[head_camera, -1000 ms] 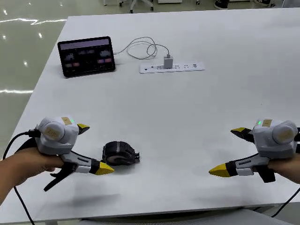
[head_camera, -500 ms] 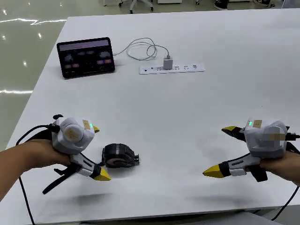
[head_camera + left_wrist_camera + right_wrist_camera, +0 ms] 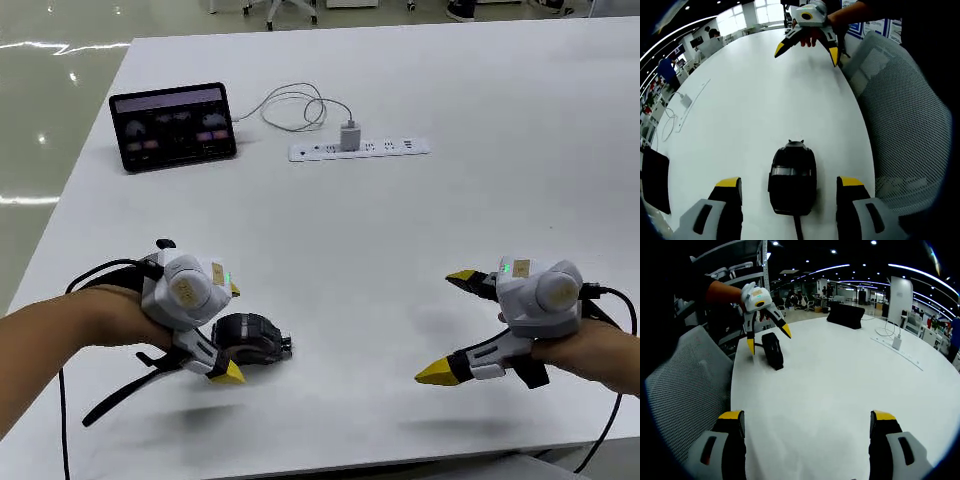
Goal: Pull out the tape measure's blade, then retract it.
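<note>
Black round-bodied tape measure [image 3: 255, 338] lying on the white desk [image 3: 400, 230] near its front edge, between the wide-spread yellow tips of the left claw [image 3: 790, 184], touching neither, right claw [image 3: 446, 324] wide too, empty, well apart.

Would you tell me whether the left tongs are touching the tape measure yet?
Apart. In the left gripper view the tape measure lies between the open left tongs, with bare table showing on both sides.

Two grippers total: left gripper [image 3: 233, 332] and right gripper [image 3: 446, 325]. Then just one tape measure [image 3: 255, 338], one tablet [image 3: 173, 126], one power strip [image 3: 360, 149], one charger [image 3: 349, 135].
</note>
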{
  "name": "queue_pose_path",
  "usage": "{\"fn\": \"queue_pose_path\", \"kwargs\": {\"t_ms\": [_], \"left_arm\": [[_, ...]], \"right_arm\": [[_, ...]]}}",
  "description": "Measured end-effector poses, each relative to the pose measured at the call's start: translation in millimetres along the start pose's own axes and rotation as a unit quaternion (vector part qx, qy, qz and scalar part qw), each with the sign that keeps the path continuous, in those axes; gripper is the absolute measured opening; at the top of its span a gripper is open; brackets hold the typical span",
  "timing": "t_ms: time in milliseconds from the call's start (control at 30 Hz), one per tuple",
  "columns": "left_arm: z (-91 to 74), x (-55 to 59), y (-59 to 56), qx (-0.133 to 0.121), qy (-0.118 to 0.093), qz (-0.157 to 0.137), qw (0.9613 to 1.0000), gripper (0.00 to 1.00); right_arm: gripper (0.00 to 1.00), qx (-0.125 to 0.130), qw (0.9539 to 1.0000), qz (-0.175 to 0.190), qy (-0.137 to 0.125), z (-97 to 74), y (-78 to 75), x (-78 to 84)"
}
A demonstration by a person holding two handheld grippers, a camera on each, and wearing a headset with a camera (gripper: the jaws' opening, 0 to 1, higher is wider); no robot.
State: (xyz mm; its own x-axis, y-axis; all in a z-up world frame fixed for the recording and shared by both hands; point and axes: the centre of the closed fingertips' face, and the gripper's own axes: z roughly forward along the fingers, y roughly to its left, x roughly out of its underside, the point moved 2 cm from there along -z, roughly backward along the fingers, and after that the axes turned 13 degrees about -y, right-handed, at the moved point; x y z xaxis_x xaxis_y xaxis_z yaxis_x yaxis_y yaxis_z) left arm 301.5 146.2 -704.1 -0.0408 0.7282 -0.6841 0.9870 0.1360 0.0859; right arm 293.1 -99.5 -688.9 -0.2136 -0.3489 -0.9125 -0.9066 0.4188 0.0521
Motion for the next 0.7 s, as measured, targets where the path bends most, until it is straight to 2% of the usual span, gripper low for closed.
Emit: {"fn": "queue_pose_path", "kwargs": {"t_ms": [100,167,367,533,700], "left_arm": [[1.4,-3.1,-1.8,0.006,0.004,-0.007,0.9999,0.66],[1.4,-4.0,-2.1,0.005,0.009,-0.010,0.9999,0.55],[5.5,-4.3,-4.8,0.015,0.010,-0.011,0.9998,0.52],[8.2,-6.1,-6.1,0.023,0.013,-0.012,0.9996,0.37],[8.9,-8.0,-4.2,0.025,0.014,-0.012,0.9995,0.33]], "right_arm": [[1.00,-0.008,1.0000,0.000,0.004,5.2,3.1,2.0],[1.00,-0.011,0.9999,-0.001,0.011,9.8,5.7,3.2],[1.00,-0.033,0.9994,0.007,0.004,25.6,16.9,-5.9],[0.99,-0.056,0.9984,-0.008,0.006,38.6,25.3,-14.6],[0.97,-0.072,0.9972,-0.016,0.003,52.5,30.5,-25.8]]}}
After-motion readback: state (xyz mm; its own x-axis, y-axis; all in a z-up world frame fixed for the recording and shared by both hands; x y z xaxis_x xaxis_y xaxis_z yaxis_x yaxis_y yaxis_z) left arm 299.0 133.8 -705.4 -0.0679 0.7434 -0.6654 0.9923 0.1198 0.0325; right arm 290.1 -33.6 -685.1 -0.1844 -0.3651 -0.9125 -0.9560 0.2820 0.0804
